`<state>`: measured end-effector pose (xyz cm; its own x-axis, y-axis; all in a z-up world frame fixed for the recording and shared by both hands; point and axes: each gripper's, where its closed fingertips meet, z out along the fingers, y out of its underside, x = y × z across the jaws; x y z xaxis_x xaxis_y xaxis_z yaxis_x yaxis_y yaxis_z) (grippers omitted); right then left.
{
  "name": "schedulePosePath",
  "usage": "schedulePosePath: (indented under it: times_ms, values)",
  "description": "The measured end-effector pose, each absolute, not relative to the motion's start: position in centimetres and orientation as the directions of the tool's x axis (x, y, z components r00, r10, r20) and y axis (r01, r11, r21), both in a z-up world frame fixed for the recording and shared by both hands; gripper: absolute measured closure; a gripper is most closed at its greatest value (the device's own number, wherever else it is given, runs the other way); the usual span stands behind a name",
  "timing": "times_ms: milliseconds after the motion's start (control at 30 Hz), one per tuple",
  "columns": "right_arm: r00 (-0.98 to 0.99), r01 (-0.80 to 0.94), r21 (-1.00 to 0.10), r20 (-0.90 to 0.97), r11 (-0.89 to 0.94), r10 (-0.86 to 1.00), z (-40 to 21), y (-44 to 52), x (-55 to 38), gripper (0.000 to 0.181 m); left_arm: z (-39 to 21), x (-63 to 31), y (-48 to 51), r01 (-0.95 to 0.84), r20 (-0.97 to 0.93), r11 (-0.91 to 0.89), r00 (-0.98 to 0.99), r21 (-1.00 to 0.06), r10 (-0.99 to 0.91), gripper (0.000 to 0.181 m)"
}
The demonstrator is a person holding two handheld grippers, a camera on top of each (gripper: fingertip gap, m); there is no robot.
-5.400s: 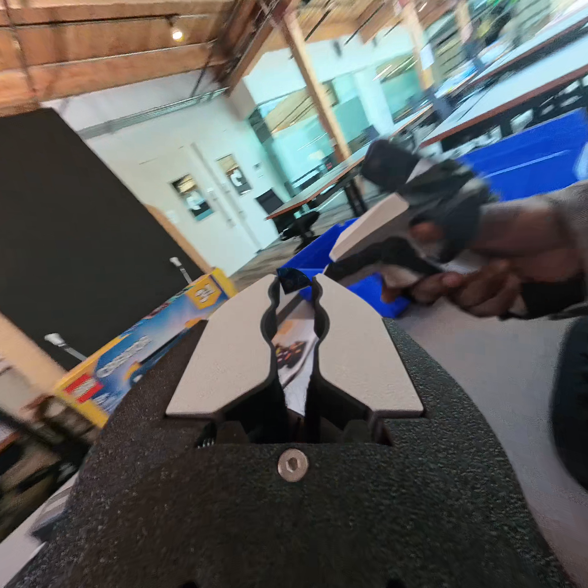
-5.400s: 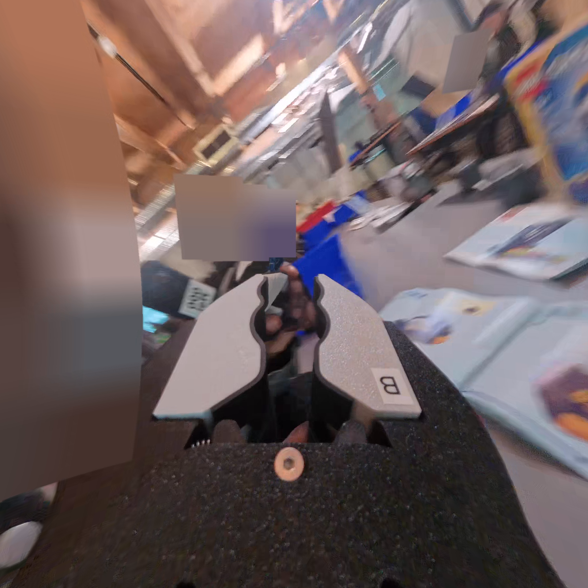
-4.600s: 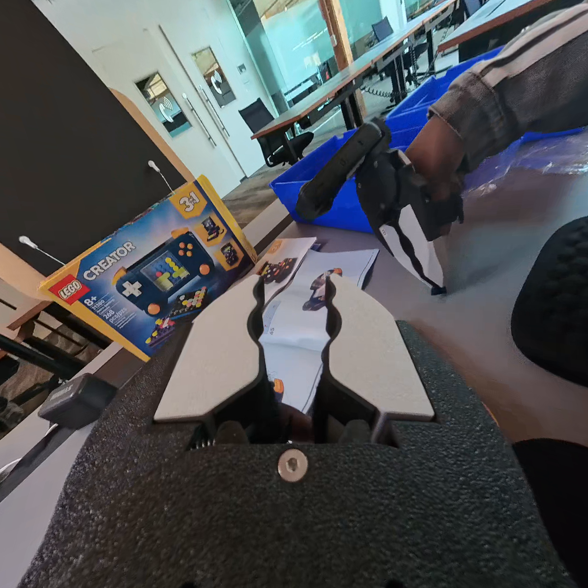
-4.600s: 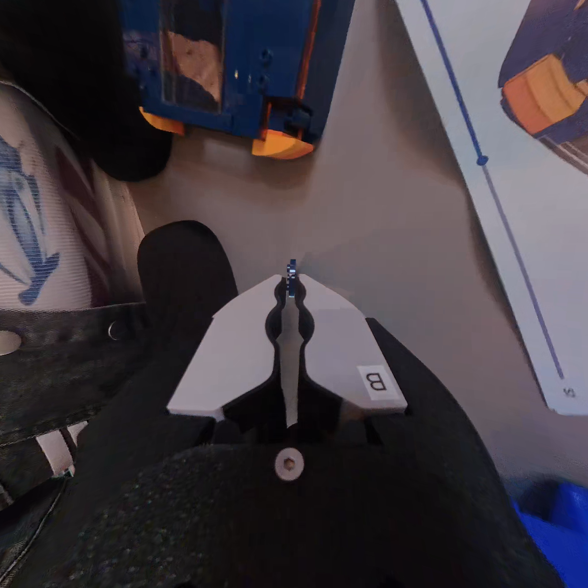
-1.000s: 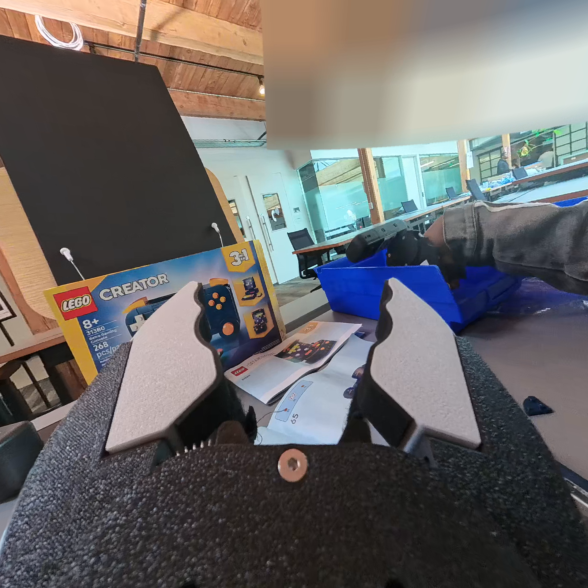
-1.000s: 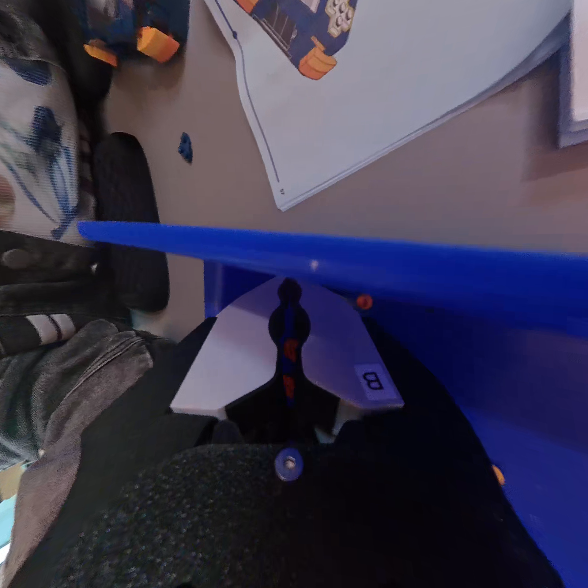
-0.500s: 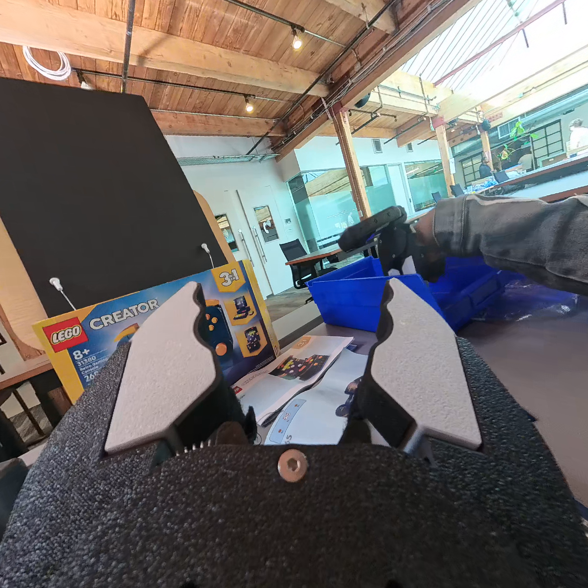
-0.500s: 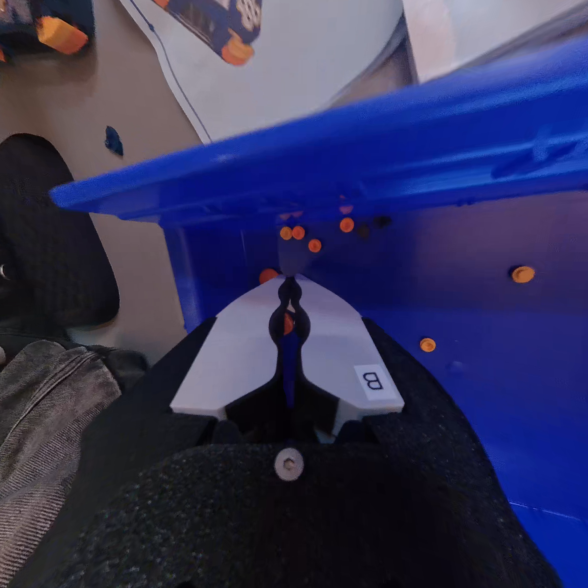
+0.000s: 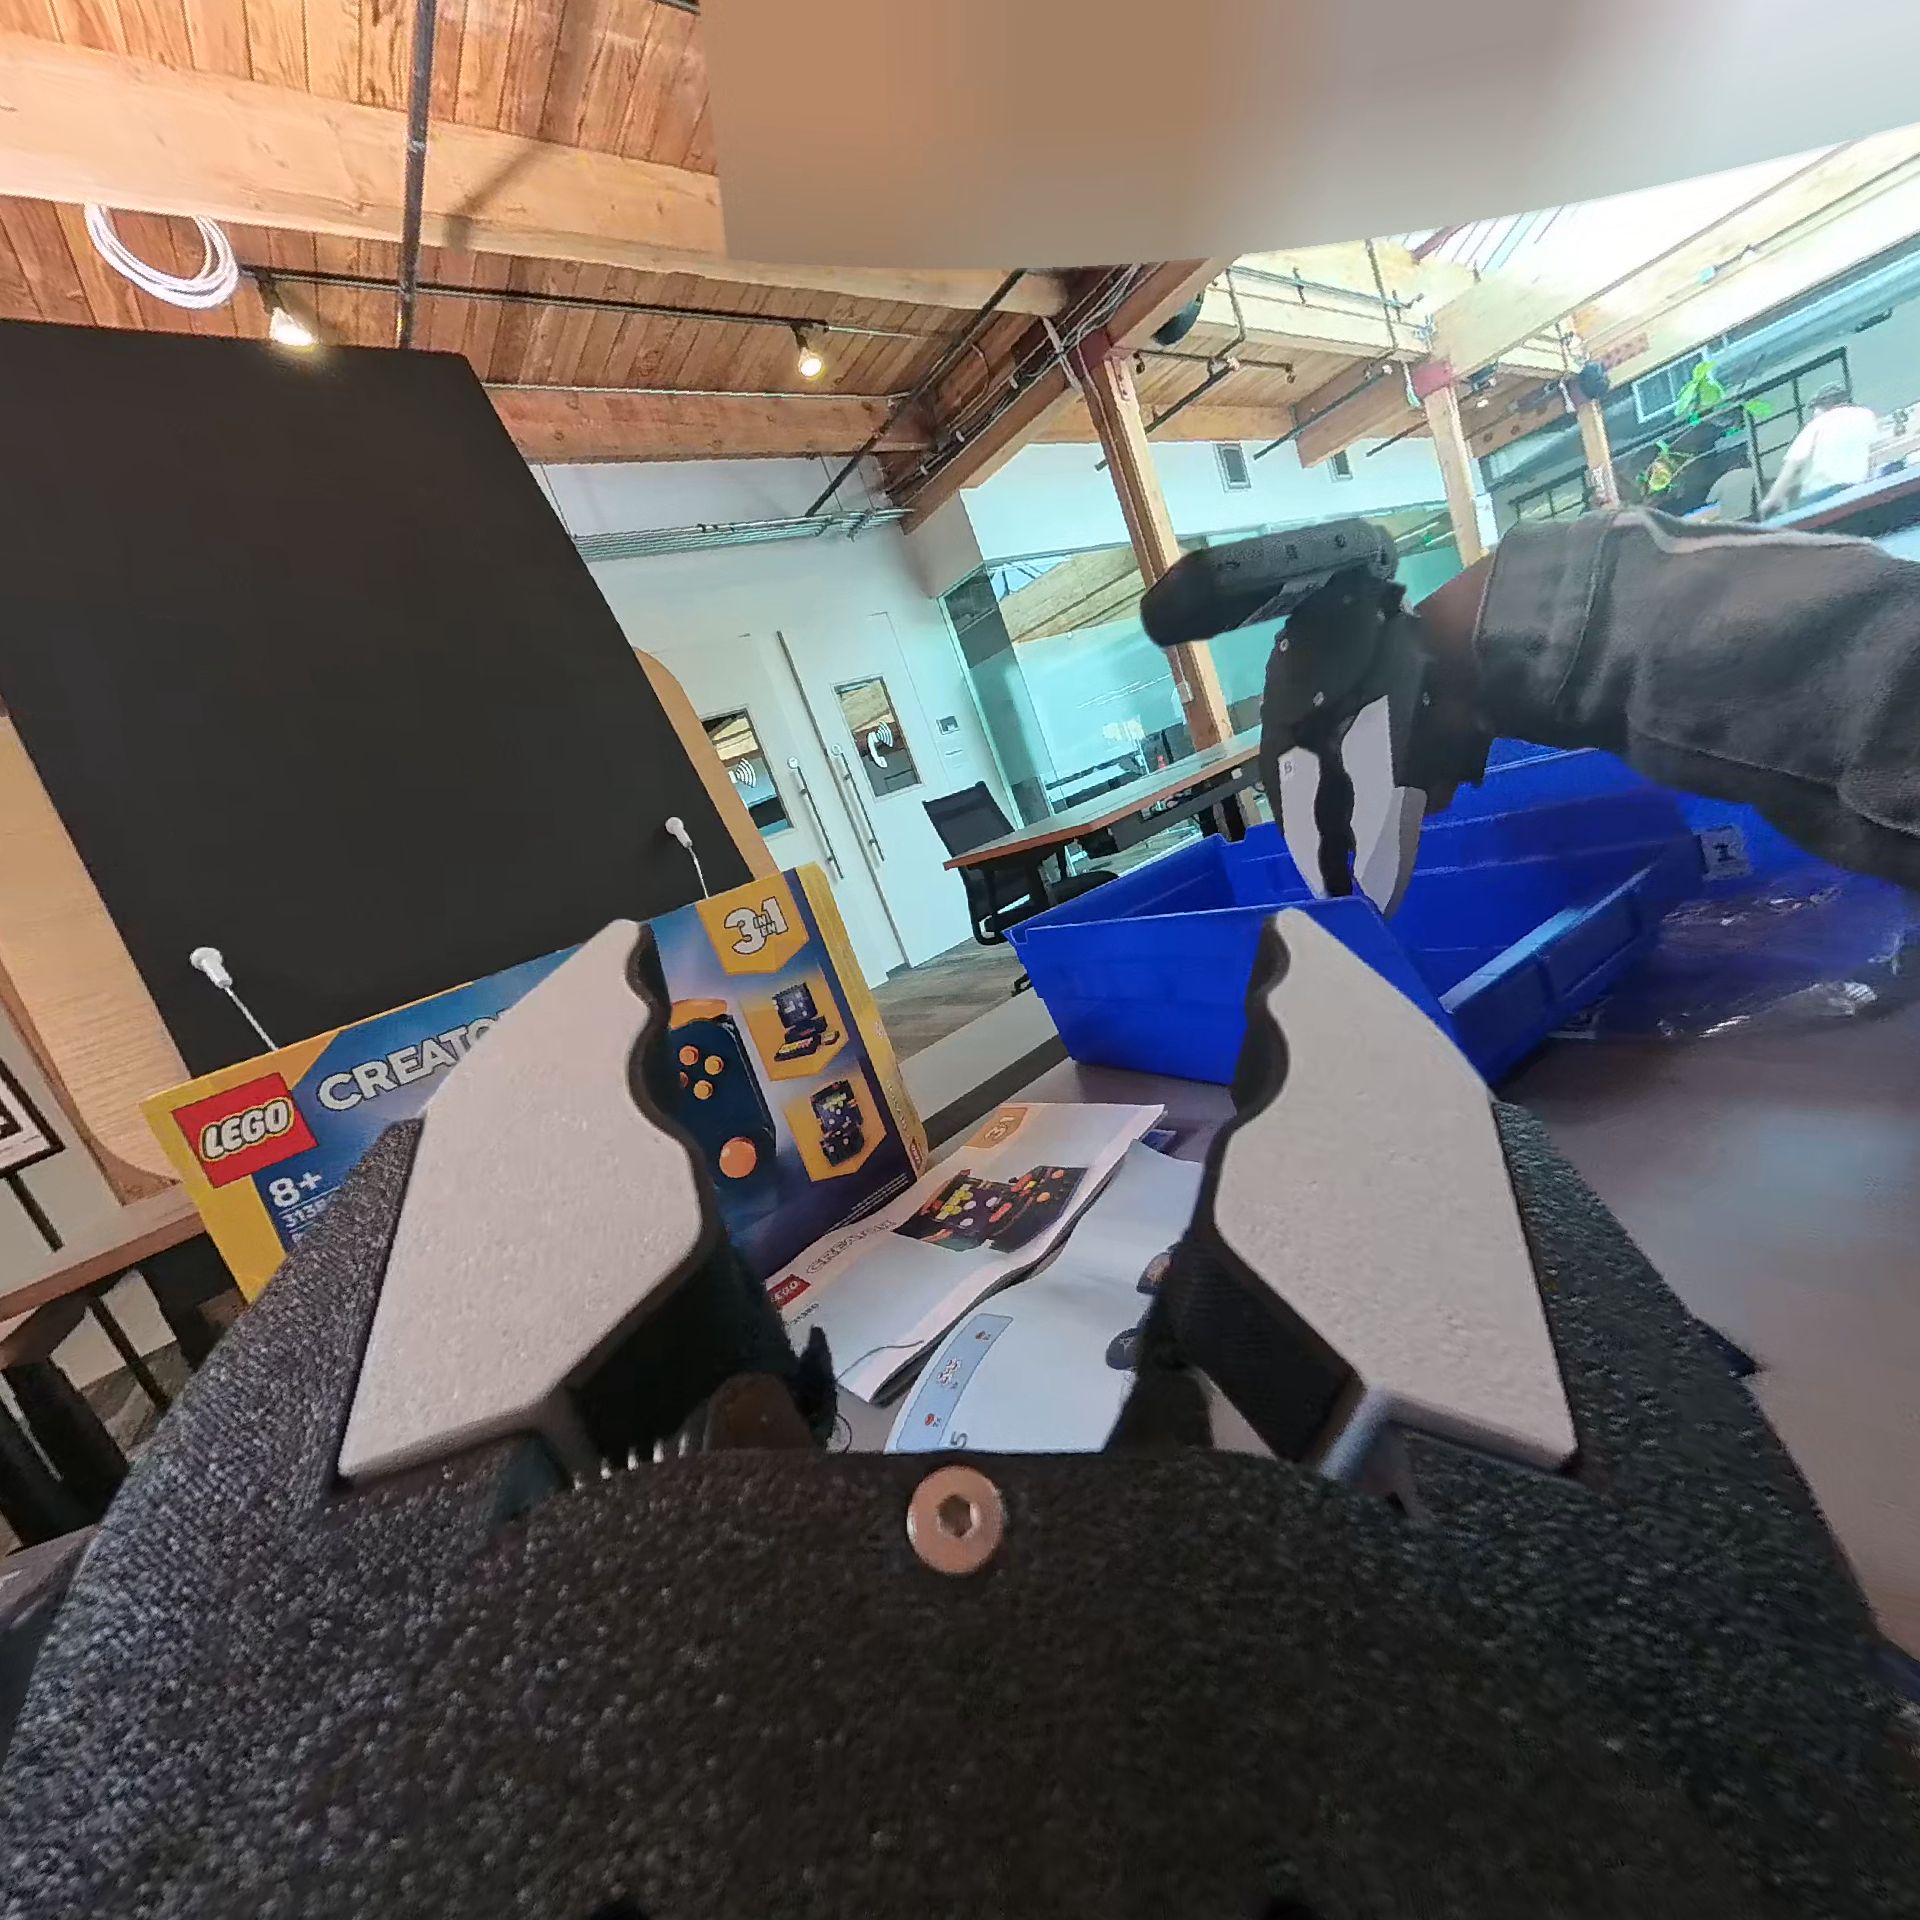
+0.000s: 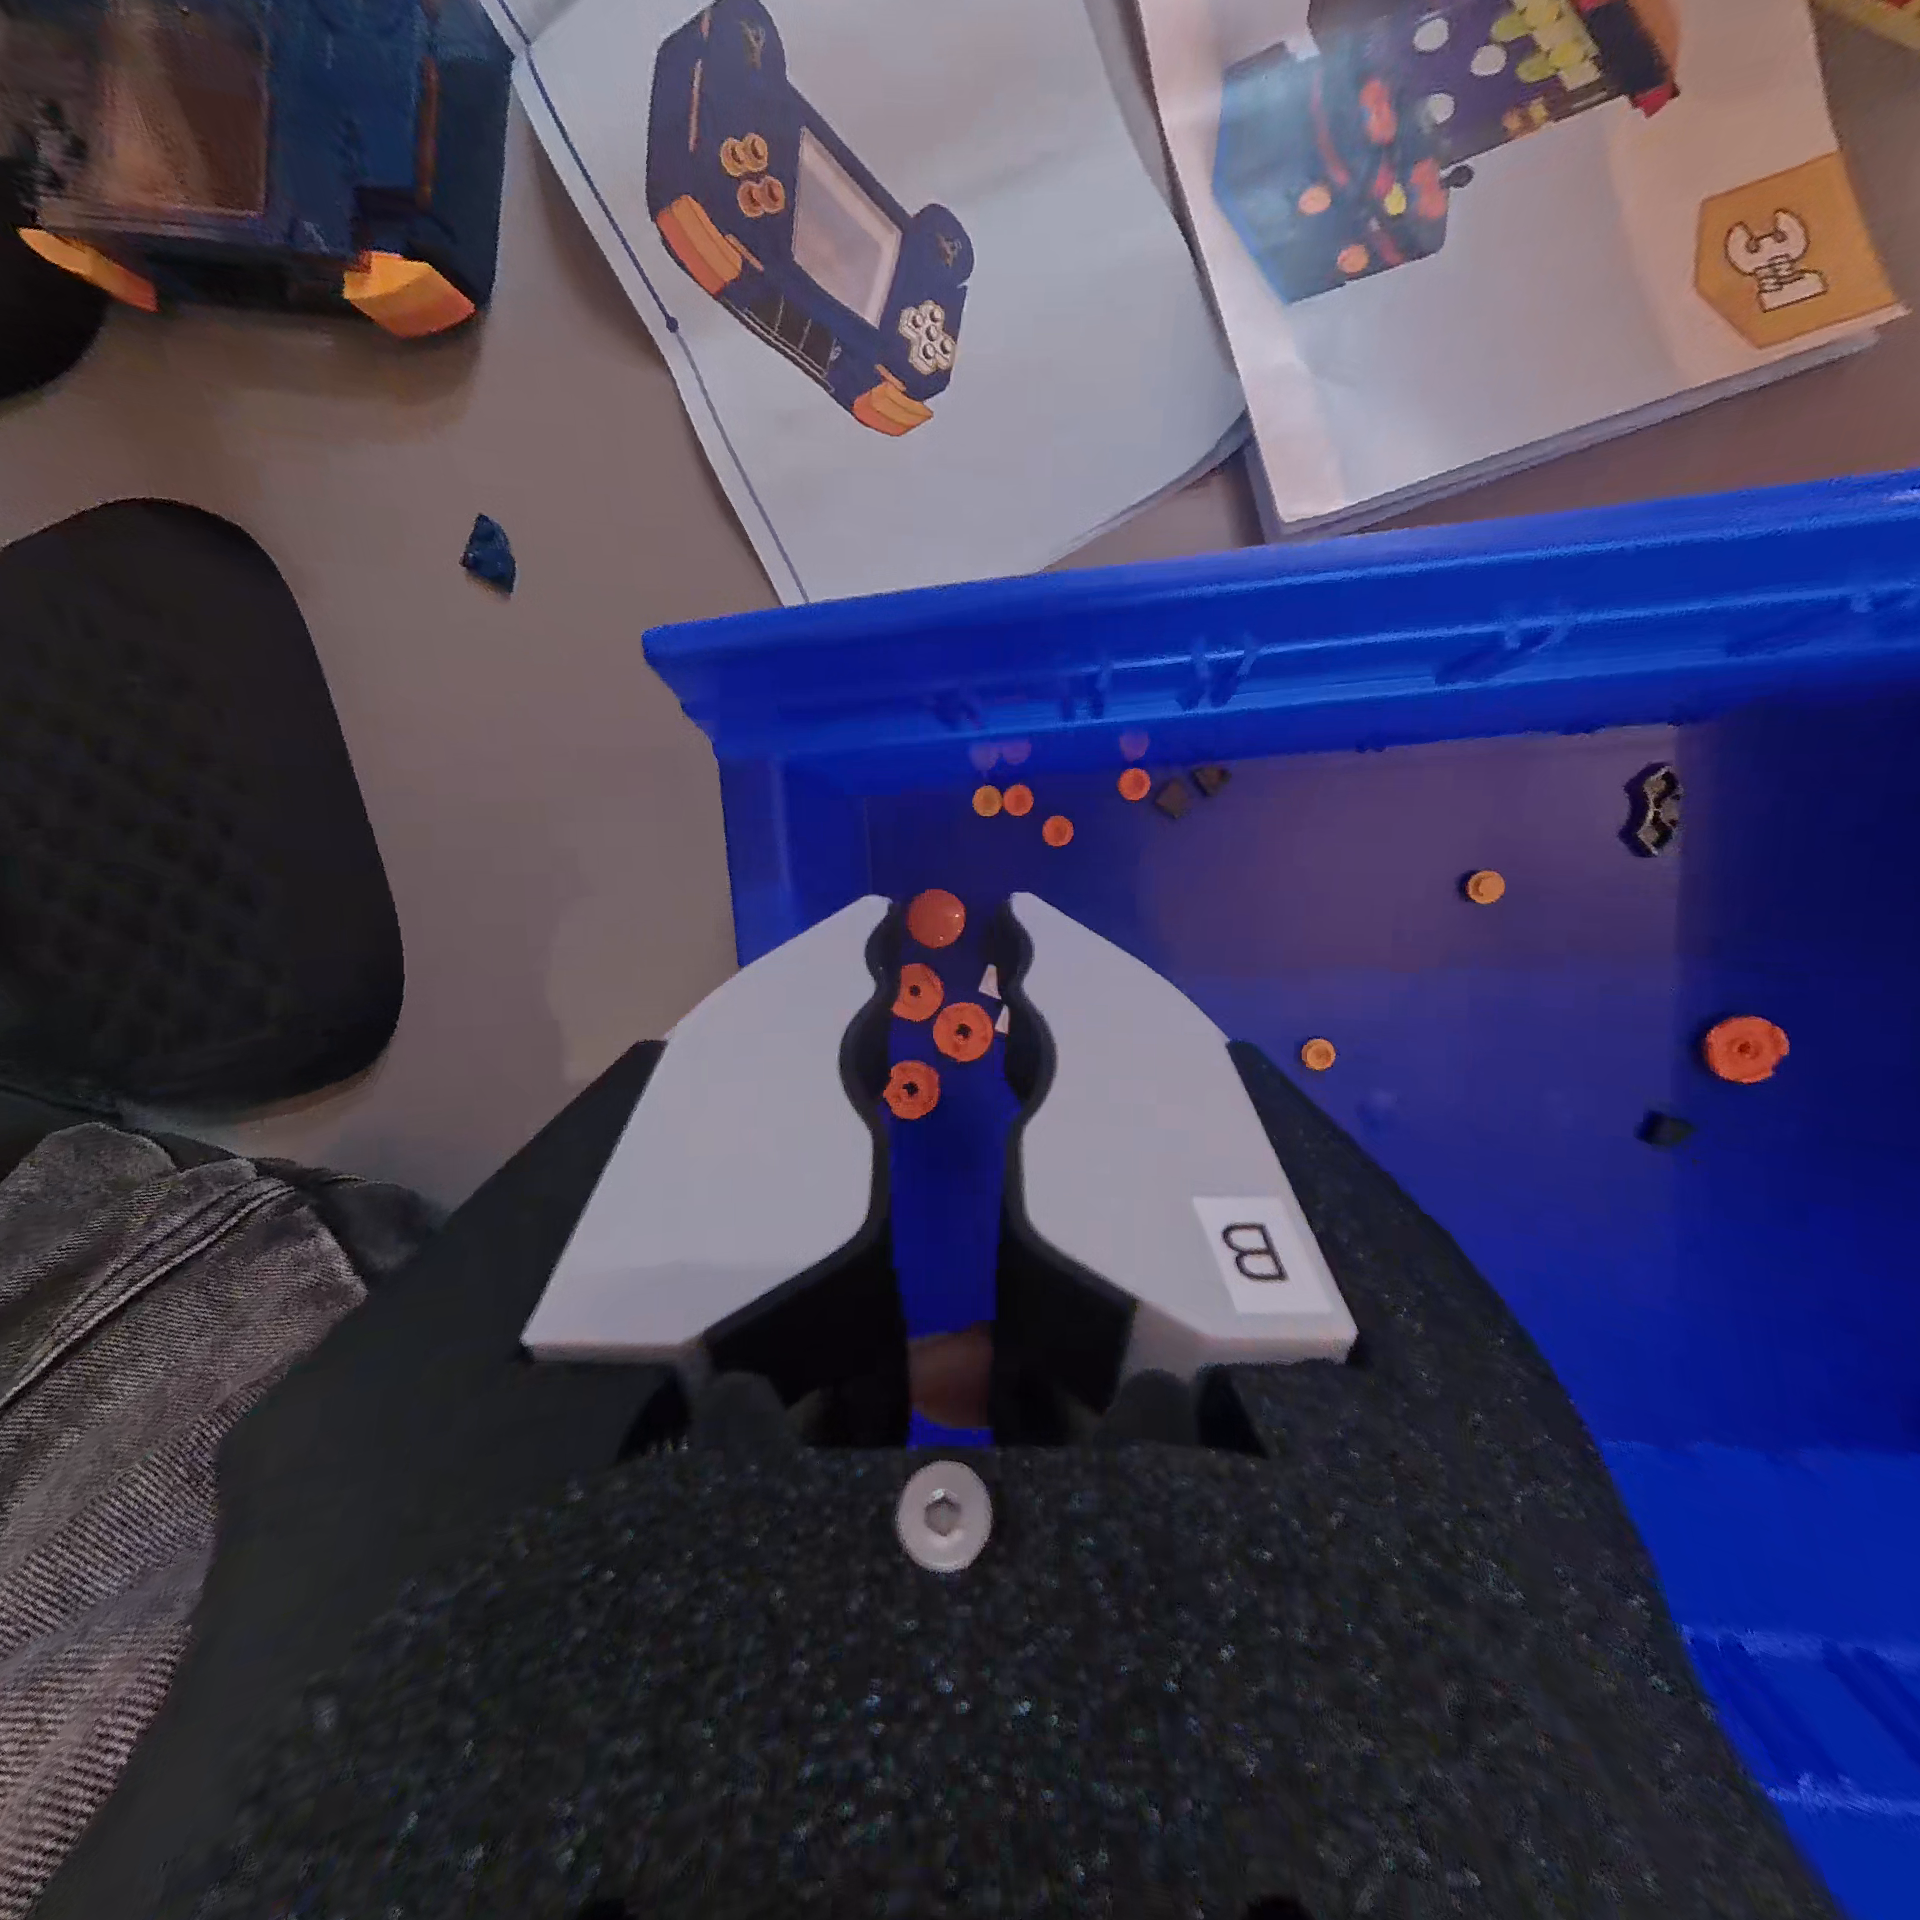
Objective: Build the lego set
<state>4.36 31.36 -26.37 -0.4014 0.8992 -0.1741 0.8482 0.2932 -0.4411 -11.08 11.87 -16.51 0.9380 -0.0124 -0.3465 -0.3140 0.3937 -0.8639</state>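
My right gripper [image 10: 948, 902] hangs over a blue bin [image 10: 1299, 644], fingers pointing down and a narrow gap apart, holding nothing. Several small orange round pieces [image 10: 935, 920] lie on the bin floor under and between the fingers. The same gripper shows in the left wrist view [image 9: 1345, 873] above the bin [image 9: 1143, 997]. My left gripper [image 9: 956, 935] is wide open and empty, raised above the table. A partly built blue and orange lego model [image 10: 260, 156] lies on the table at top left. A loose dark blue piece [image 10: 488, 542] lies near it.
Open instruction booklets [image 10: 935, 260] lie on the grey table beside the bin, also in the left wrist view [image 9: 987, 1205]. The lego box [image 9: 520, 1091] stands at the table's far edge. More orange and dark pieces [image 10: 1745, 1047] are scattered in the bin. A black textured rounded body [image 10: 156, 810] is at the left. About 30 cm separates my left fingertips from my right. My left gripper's tips are some 20 cm from the black textured rounded body [image 10: 156, 810].
My right gripper was shut over the bin's edge; its fingers have now parted a little and it sits farther over the bin floor. My left gripper stays wide open and has tilted slightly.
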Motion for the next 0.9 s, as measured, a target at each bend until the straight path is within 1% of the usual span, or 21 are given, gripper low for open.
schedulePosePath:
  times_ms: [100,200,267,300,333,367,467,567,633,700,800,900]
  values:
    - [-0.437,0.814,-0.475,-0.119,0.336,0.892,-25.7,31.3,4.0,0.163,-16.5,-11.0,12.0,-0.317,-0.35,0.394,0.937,-0.863,-0.014,0.073]
    - [-0.485,0.726,-0.559,-0.004,0.401,0.874,-24.2,31.3,2.8,0.164,-16.6,-11.1,12.0,-0.317,-0.348,0.388,0.938,-0.866,-0.009,0.069]
    - [-0.504,0.658,-0.614,0.071,0.436,0.861,-23.0,31.2,1.9,0.169,-16.6,-11.3,12.1,-0.312,-0.341,0.385,0.94,-0.868,-0.006,0.068]
    - [-0.508,0.621,-0.636,0.117,0.458,0.853,-22.3,31.3,1.4,0.174,-16.6,-11.3,12.1,-0.311,-0.339,0.385,0.941,-0.869,-0.006,0.068]
    - [-0.504,0.583,-0.654,0.173,0.481,0.846,-21.6,31.5,1.0,0.18,-16.6,-11.3,12.1,-0.311,-0.338,0.385,0.941,-0.869,-0.004,0.068]
    - [-0.495,0.545,-0.668,0.231,0.506,0.838,-20.9,31.7,0.5,0.181,-16.7,-11.4,12.1,-0.312,-0.338,0.384,0.941,-0.869,-0.002,0.068]
    - [-0.453,0.45,-0.685,0.378,0.573,0.807,-19.2,32.2,-0.3,0.18,-16.7,-11.5,12.1,-0.307,-0.333,0.382,0.943,-0.872,-0.001,0.068]
    - [-0.392,0.423,-0.665,0.478,0.615,0.786,-18.3,33.2,-0.6,0.18,-16.8,-11.6,12.2,-0.303,-0.328,0.377,0.945,-0.875,-0.001,0.068]
    - [-0.35,0.413,-0.674,0.503,0.612,0.79,-17.6,33.7,-0.7,0.181,-16.9,-11.6,12.2,-0.303,-0.327,0.376,0.945,-0.876,0.0,0.068]
    - [-0.322,0.402,-0.705,0.488,0.583,0.812,-17.1,33.9,-0.8,0.181,-16.8,-11.6,12.1,-0.302,-0.326,0.379,0.945,-0.875,0.001,0.068]
    - [-0.299,0.391,-0.739,0.461,0.548,0.835,-16.5,33.9,-0.6,0.175,-16.8,-11.7,12.1,-0.303,-0.326,0.377,0.946,-0.875,0.003,0.068]
    - [-0.305,0.417,-0.751,0.415,0.512,0.857,-16.7,33.8,-0.4,0.17,-16.9,-11.7,12.2,-0.3,-0.323,0.37,0.946,-0.879,0.001,0.068]
